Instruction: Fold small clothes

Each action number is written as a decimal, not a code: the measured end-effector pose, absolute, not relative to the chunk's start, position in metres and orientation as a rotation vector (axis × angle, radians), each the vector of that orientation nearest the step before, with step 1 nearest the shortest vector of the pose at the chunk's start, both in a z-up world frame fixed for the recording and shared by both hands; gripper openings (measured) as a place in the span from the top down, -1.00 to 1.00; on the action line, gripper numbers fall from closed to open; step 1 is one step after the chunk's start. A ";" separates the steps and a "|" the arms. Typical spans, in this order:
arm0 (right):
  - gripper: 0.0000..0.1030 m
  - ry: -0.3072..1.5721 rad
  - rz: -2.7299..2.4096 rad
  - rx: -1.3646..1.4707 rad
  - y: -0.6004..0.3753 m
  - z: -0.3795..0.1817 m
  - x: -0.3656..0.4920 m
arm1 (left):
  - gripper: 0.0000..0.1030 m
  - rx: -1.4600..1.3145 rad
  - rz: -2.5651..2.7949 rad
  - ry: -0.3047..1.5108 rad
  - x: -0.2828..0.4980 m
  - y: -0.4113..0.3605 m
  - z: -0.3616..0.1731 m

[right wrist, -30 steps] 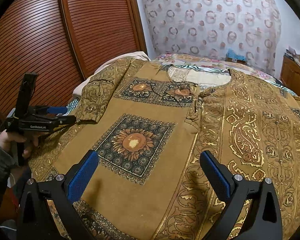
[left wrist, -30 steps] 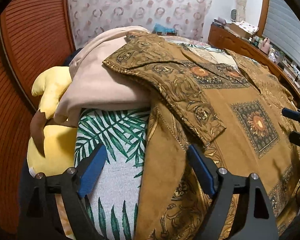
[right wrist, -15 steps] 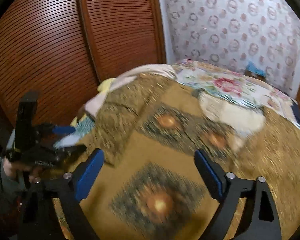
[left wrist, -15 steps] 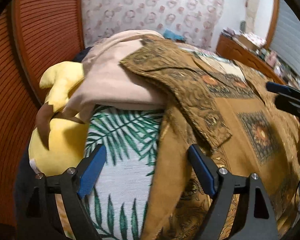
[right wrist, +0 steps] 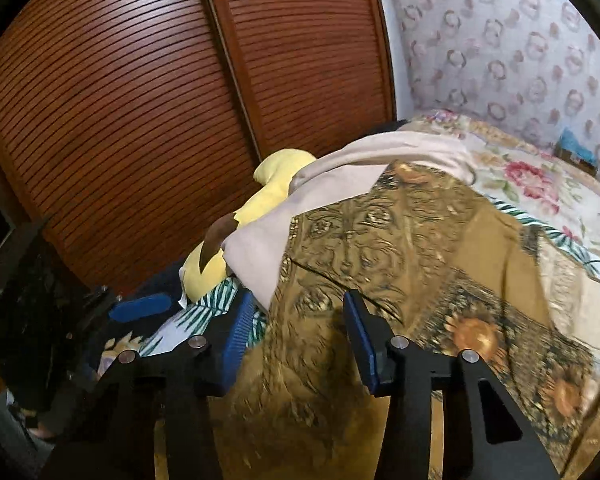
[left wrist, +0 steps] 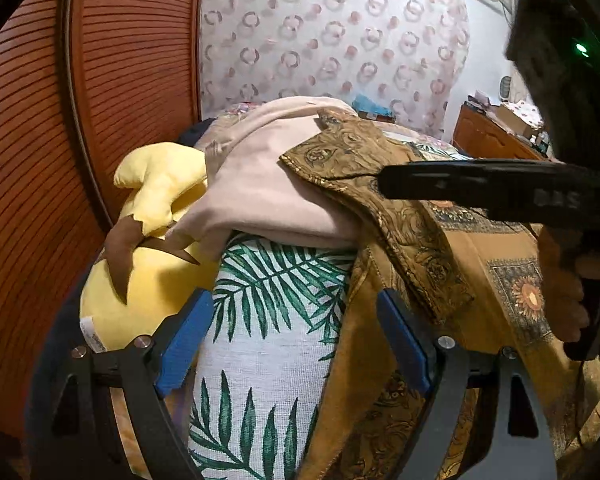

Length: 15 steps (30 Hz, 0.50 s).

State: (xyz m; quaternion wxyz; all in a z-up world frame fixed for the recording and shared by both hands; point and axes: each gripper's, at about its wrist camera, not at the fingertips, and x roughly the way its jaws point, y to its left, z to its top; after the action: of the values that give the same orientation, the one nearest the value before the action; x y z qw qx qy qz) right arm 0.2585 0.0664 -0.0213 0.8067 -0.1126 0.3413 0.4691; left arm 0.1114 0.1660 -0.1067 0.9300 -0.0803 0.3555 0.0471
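A brown and gold patterned shirt (left wrist: 452, 280) (right wrist: 440, 280) lies spread on the bed, its sleeve (left wrist: 384, 200) draped over a beige cloth (left wrist: 260, 188). My left gripper (left wrist: 292, 340) is open at the shirt's left edge, with leaf-print sheet and the shirt's hem between its blue pads. My right gripper (right wrist: 300, 334) hovers over the sleeve area; its jaws are closing, with the patterned cloth below the gap and no pad pressing on it. In the left wrist view the right gripper (left wrist: 388, 182) crosses in from the right, held by a hand (left wrist: 560, 292). The left gripper (right wrist: 112, 312) shows at the right wrist view's lower left.
A yellow plush toy (left wrist: 152, 280) (right wrist: 276, 184) lies at the bed's left edge beside the beige cloth (right wrist: 340, 176). Louvred wooden wardrobe doors (right wrist: 140, 120) stand close on the left. The floral bedcover (right wrist: 540, 184) runs to the patterned wall, and a wooden dresser (left wrist: 488, 136) stands far right.
My right gripper has swung left from the shirt's middle to its sleeve and narrowed its jaws. It now reaches across the right of the left wrist view. The left gripper shifted slightly.
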 end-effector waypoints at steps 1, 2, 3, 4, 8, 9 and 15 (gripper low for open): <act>0.06 0.733 1.002 -0.250 0.072 -0.023 0.261 | -0.64 -0.166 0.096 0.731 0.110 0.166 -0.107; 0.06 0.738 0.998 -0.265 0.077 -0.026 0.263 | -0.64 -0.166 0.095 0.735 0.111 0.166 -0.108; 0.06 0.745 0.995 -0.280 0.083 -0.027 0.265 | -0.64 -0.164 0.095 0.737 0.111 0.166 -0.108; 0.06 0.751 0.986 -0.304 0.089 -0.031 0.267 | -0.64 -0.160 0.094 0.739 0.112 0.165 -0.108; 0.07 0.757 0.917 -0.385 0.110 -0.037 0.269 | -0.64 -0.153 0.099 0.737 0.111 0.163 -0.109; 0.12 0.745 0.895 -0.403 0.117 -0.038 0.269 | -0.64 -0.154 0.099 0.736 0.111 0.163 -0.109; 0.89 0.724 0.889 -0.440 0.125 -0.042 0.262 | -0.64 -0.161 0.101 0.737 0.109 0.164 -0.110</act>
State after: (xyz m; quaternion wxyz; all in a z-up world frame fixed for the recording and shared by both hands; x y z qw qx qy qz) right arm 0.2625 0.1247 -0.0420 0.8172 -0.2066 0.3399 0.4171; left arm 0.1090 0.1637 -0.1097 0.9284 -0.0786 0.3599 0.0494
